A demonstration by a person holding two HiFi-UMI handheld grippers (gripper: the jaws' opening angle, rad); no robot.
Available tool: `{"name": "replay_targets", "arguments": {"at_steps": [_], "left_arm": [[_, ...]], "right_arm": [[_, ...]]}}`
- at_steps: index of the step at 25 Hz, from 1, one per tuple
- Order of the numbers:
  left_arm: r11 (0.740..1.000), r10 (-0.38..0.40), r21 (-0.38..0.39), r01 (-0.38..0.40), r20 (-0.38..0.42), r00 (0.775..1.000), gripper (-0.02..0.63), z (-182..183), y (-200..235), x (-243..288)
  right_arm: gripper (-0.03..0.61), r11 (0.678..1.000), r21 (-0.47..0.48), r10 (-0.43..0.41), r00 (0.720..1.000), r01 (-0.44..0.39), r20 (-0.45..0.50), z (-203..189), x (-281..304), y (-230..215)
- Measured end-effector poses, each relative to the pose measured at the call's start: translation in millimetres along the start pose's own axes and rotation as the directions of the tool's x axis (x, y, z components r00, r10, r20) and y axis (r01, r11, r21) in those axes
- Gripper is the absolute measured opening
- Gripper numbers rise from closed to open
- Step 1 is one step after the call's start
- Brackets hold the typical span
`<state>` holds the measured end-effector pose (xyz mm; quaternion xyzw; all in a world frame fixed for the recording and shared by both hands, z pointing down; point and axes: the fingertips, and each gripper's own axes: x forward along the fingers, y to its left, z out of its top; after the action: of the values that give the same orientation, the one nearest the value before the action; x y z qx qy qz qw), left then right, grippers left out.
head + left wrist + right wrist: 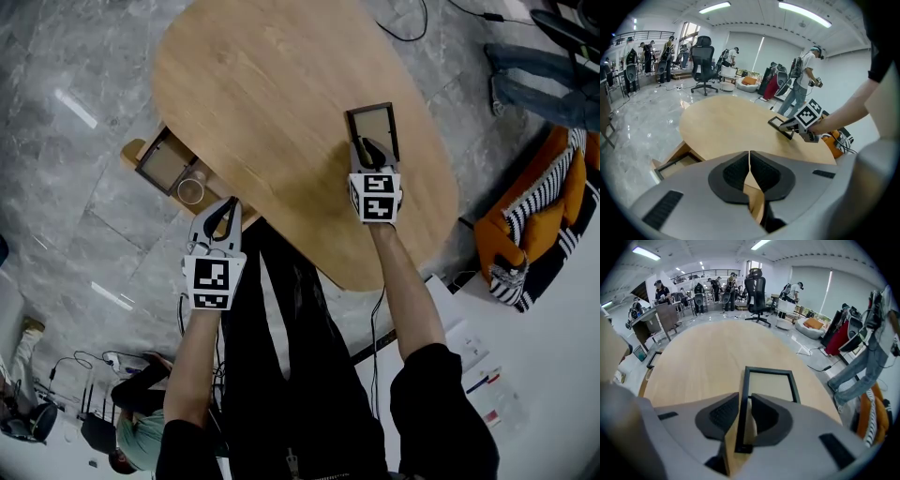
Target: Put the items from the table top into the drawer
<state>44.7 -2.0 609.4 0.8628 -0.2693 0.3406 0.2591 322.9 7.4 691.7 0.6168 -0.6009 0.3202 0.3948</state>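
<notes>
Black frame (771, 385), rail — inside right hand-held gripper (744, 398)

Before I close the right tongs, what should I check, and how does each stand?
1. Frame rail sits between right tongs: ok.
2. Right tongs open, pads not pressing on the rail: ok.
3. Frame lies flat on table: ok.
4. Left tongs shut, empty, away from frame: ok.
5. Drawer open: ok.
6. Room in drawer for frame: cannot tell.
</notes>
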Motion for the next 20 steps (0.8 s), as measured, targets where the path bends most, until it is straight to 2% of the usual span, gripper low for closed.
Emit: {"name": "replay_targets", "arguments": {"at_steps": [5,10,13,20], "left_arm": [[1.0,0.024,-0.015,-0.024,0.002,1.0,0.02,2.7,-0.2,1.2],[0.999,0.036,-0.027,-0.036,0.001,0.999,0.02,1.7,-3.8,2.1],[0.998,0.043,-0.036,-0.043,0.008,0.999,0.02,3.2,-5.9,-1.8],[0.996,0.06,-0.067,-0.058,0.03,0.998,0.02,-3.0,-4.4,-15.2]], "right_arm": [[0.089,0.999,-0.049,0.023,0.999,-0.024,-0.022,-3.7,5.7,2.9],[0.068,0.991,-0.133,-0.01,0.997,0.001,-0.072,-2.4,7.7,2.3],[0.061,0.993,-0.113,0.005,0.996,-0.015,-0.084,-3.9,8.4,3.9],[0.048,0.998,-0.065,-0.006,1.0,0.004,-0.03,0.1,6.5,6.4]]}}
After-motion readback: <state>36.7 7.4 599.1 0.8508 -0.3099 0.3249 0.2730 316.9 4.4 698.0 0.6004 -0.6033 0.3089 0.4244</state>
